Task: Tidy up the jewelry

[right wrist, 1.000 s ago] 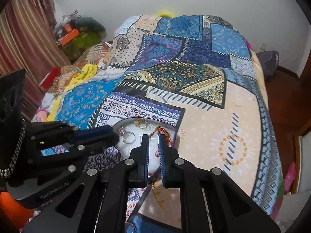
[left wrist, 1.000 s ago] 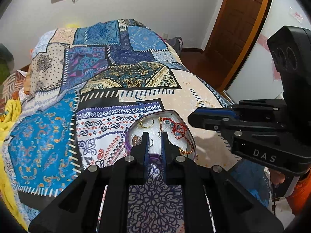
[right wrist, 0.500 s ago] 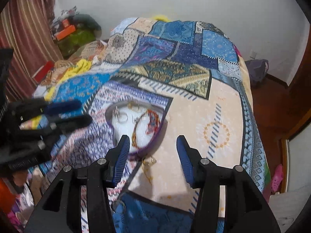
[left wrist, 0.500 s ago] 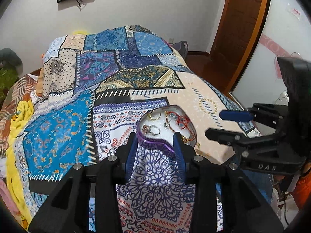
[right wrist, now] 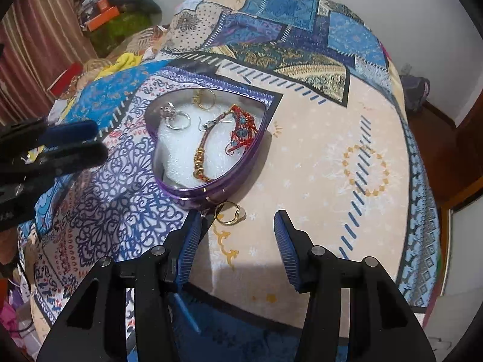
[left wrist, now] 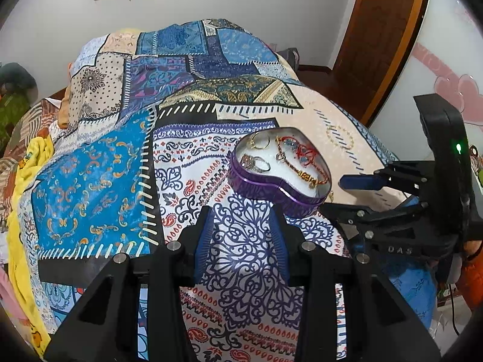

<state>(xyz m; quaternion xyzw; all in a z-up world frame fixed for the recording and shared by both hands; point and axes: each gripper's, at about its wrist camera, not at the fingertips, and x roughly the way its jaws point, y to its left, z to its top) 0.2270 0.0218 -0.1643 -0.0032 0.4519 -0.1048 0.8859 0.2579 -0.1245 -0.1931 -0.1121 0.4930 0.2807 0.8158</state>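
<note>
A purple heart-shaped tin (left wrist: 273, 191) (right wrist: 211, 194) lies open on the patterned bedspread. Inside it on white padding are a silver ring (right wrist: 178, 120), a gold ring (right wrist: 205, 99) and a red and gold bracelet (right wrist: 238, 132). A gold ring (right wrist: 229, 212) lies on the bedspread just outside the tin's near tip. My right gripper (right wrist: 237, 232) is open, just behind this ring. My left gripper (left wrist: 241, 229) is open and empty, a short way back from the tin. Each gripper shows at the edge of the other's view.
The bedspread (left wrist: 120, 166) covers the whole bed. Yellow cloth (left wrist: 21, 181) bunches at the left edge. A brown door (left wrist: 380, 39) stands at the far right. Curtains and clutter (right wrist: 105, 21) lie beyond the bed's left side.
Both grippers have gone from shut to open and drawn back from the tin. The gold ring beside the tin has come into view ahead of my right gripper.
</note>
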